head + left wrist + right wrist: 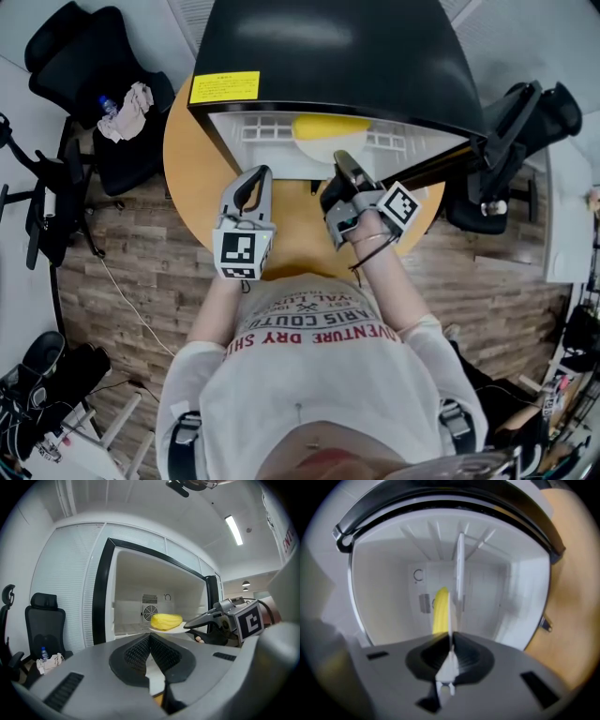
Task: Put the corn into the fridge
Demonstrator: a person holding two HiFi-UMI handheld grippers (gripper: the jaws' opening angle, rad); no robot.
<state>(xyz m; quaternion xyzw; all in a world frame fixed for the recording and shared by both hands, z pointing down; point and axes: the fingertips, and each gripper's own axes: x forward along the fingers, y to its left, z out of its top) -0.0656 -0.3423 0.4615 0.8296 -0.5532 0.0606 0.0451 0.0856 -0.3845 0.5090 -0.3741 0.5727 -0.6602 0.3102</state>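
Note:
The yellow corn (330, 126) lies on a white plate (323, 148) at the mouth of the open fridge (328, 56). My right gripper (345, 164) is shut on the plate's near rim and holds it just inside the white compartment. In the right gripper view the plate (459, 583) shows edge-on between the jaws, with the corn (440, 611) to its left. My left gripper (251, 183) hovers over the table to the left of the plate, shut and holding nothing. The left gripper view shows the corn (166, 620), the plate (174, 629) and the right gripper (220, 620) in front of the fridge's back wall.
The fridge stands on a round wooden table (187, 178), its door (450, 161) swung open to the right. A black chair (103, 84) holding a bottle (108, 105) and a cloth stands at the left; another chair (506, 141) is at the right. Cables lie on the floor.

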